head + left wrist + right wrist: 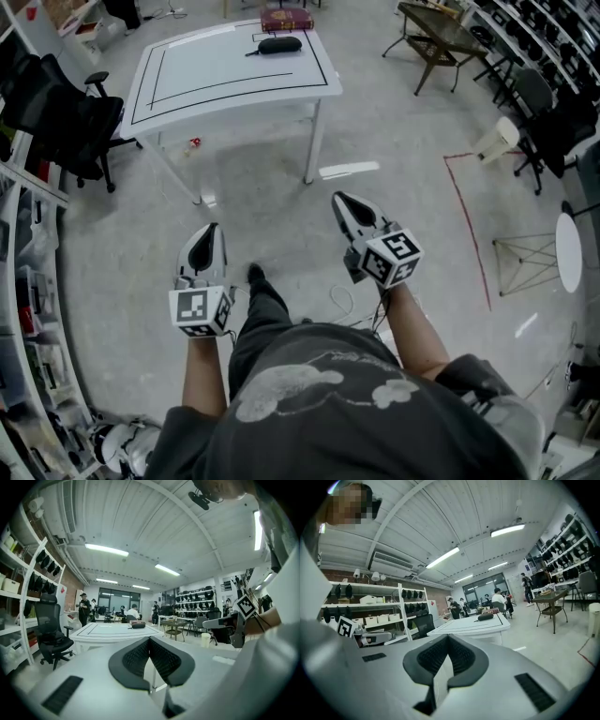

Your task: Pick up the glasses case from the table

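Left gripper (pixel 212 231): lower left of centre in the head view, held out over the floor and pointing toward the desk, its marker cube on the person's side.
Left fingers (pixel 135 660): pressed together tip to tip, with nothing between them.
Right gripper (pixel 340 200): right of centre in the head view, a little higher in the frame than the left one, also over the floor.
Right fingers (pixel 432 656): closed against each other, holding nothing.
Glasses case (pixel 279 44): dark and oblong, lying flat at the top of the head view on the far part of the desk, well apart from both grippers. It shows small and distant in the right gripper view (pixel 485 617).
Desk (pixel 216 80): white, on white legs, with a black rectangle drawn on its top, in the upper middle of the head view.
Maroon box (pixel 287 19): just behind the case at the desk's far edge. Whether the two touch cannot be told.
Office chair (pixel 70 122): black, at the upper left, beside the desk.
Floor (pixel 281 197): grey concrete.
Red tape line (pixel 469 225): on the floor at the right.
Shoe (pixel 255 275): dark, on the floor between the two grippers.
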`<state>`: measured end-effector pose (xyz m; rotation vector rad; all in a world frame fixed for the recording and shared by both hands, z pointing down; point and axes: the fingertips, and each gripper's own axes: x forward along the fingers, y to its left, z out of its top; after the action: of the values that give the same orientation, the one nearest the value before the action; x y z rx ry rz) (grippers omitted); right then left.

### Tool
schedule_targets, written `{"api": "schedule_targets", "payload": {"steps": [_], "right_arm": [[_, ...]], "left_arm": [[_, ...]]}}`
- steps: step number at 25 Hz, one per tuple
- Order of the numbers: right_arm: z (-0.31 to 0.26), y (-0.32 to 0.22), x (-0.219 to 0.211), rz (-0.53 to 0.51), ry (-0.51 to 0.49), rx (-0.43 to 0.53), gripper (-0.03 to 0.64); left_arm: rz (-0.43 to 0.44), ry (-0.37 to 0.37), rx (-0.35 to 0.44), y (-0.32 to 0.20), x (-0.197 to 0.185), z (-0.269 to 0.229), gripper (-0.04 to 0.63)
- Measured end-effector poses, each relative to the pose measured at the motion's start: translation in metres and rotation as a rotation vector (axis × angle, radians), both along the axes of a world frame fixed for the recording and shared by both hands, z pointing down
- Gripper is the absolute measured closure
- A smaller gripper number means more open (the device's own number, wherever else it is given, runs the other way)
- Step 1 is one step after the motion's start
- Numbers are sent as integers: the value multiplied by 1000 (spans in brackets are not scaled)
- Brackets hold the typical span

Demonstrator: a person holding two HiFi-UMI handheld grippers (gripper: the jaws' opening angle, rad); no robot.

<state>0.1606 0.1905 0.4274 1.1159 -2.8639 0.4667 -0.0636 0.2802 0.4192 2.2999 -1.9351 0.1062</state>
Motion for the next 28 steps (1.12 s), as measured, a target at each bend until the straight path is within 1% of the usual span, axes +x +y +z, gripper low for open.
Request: {"api": "schedule_targets", "payload": {"steps": [3,5,10,14,18,23,28], "right_arm": [[6,-33,-20,13,18,-16,617],[7,-57,-37,24,28,-27,617],[3,-121,-93,59,41,-33,617],[-5,-157,-129,79,59,-29,617],[3,-180,-151,102,78,-52,617],[16,-201,-171,103,145,-58,617],[17,-230,-170,153,123,-64,617]], "left_arm": [[-3,8,-19,-32,-24,5,594],[5,20,-18,-58,-40,5,594],[35,34,-27,-122,-93,7,593],[61,46,-43,-159,-130,5,593],[95,56,-43,-189,-157,7,594],[110,74,-61,-216,-184,20,594],[132,87,-70,-239,-190,27,593]]}}
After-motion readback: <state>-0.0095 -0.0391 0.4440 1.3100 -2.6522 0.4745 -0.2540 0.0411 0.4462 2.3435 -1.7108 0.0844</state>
